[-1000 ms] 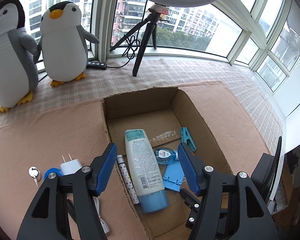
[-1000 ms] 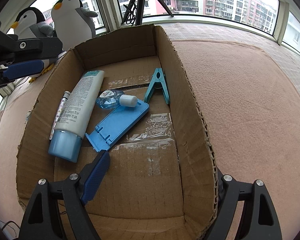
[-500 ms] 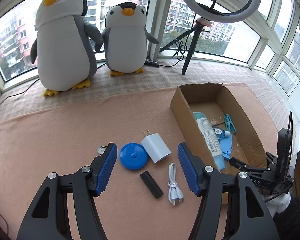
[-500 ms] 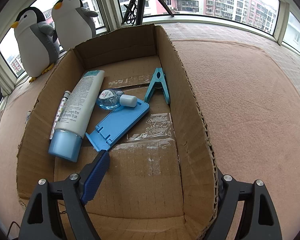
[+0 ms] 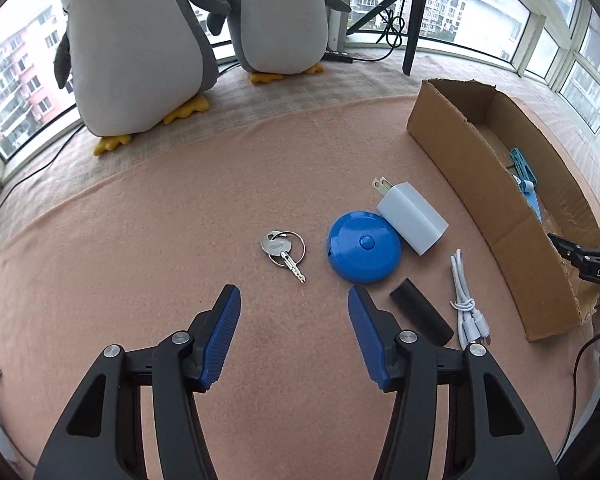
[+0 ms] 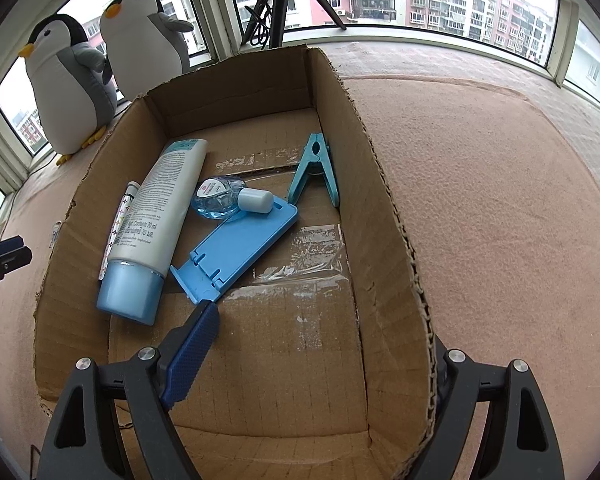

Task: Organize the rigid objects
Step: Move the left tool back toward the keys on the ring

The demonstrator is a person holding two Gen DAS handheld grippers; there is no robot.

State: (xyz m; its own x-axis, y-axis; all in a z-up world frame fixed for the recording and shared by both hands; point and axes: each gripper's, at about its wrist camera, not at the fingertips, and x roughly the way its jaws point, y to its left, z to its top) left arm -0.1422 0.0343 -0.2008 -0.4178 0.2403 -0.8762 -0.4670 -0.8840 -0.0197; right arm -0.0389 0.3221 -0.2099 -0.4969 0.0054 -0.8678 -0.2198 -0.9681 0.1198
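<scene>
My left gripper [image 5: 294, 312] is open and empty, low over the pink cloth, just short of a key on a ring [image 5: 283, 251]. To its right lie a round blue tape measure [image 5: 364, 246], a white charger plug [image 5: 412, 216], a black cylinder [image 5: 420, 316] and a coiled white cable [image 5: 466, 296]. My right gripper [image 6: 320, 344] is open, one finger inside the cardboard box [image 6: 396, 216], the other outside its right wall. The box holds a lotion tube [image 6: 152, 224], a blue phone stand [image 6: 236, 248], a small bottle [image 6: 224, 200], a blue clip [image 6: 314, 168] and a pen [image 6: 120, 220].
Two plush penguins [image 5: 140, 48] stand at the back by the window, also in the right wrist view [image 6: 72, 80]. A tripod [image 5: 410, 20] stands behind the box [image 5: 492, 184]. The right gripper's tip [image 5: 580, 256] shows at the box's near end.
My left gripper has swung from above the box leftward and down to the loose items, closing in on the key. The right gripper and the box contents have stayed still.
</scene>
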